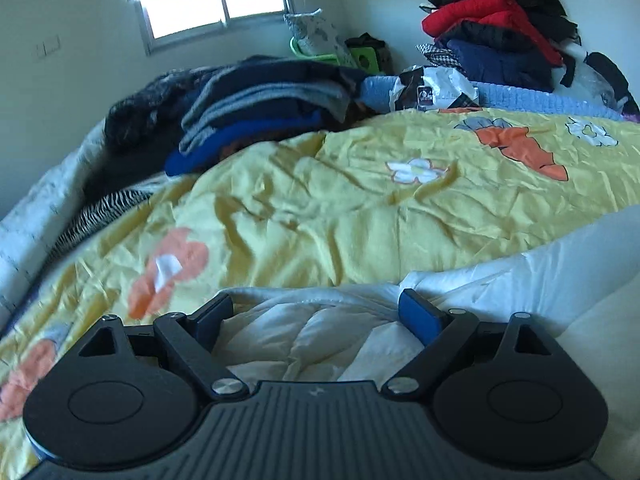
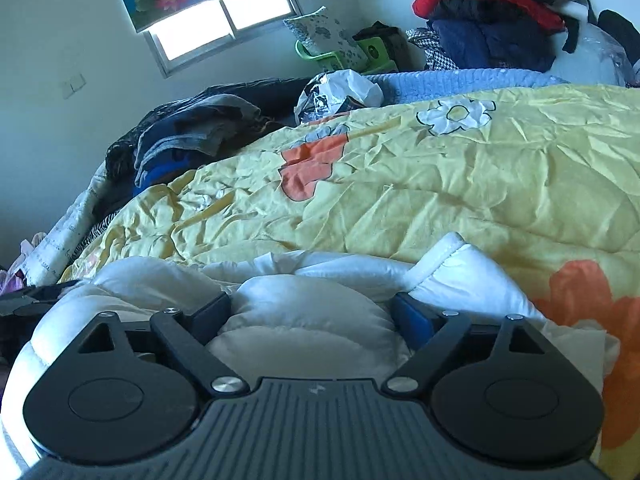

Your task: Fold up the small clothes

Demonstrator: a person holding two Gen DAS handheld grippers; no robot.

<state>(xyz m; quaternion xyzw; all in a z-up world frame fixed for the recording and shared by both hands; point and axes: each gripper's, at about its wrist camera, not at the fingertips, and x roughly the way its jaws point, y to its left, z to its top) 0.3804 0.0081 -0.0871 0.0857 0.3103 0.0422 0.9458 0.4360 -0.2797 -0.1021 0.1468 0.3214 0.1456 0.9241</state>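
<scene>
A white padded garment [image 1: 316, 336] lies bunched on the yellow flowered quilt [image 1: 320, 208] at the near edge of the bed. My left gripper [image 1: 316, 314] is open, its jaws wide apart with the white fabric lying between them. In the right wrist view the same white garment [image 2: 308, 320] bulges up between the jaws of my right gripper [image 2: 312, 312], which is also open. A white sleeve or hem [image 2: 444, 256] sticks up just beyond the right finger. Whether the pads touch the cloth is not clear.
A stack of folded dark, grey and blue clothes [image 1: 256, 112] sits at the back left of the bed. A tall pile of red, navy and black clothes [image 1: 500, 28] stands at the back right. A white plastic bag [image 1: 436, 88] lies between them, and a window [image 1: 212, 4] is behind.
</scene>
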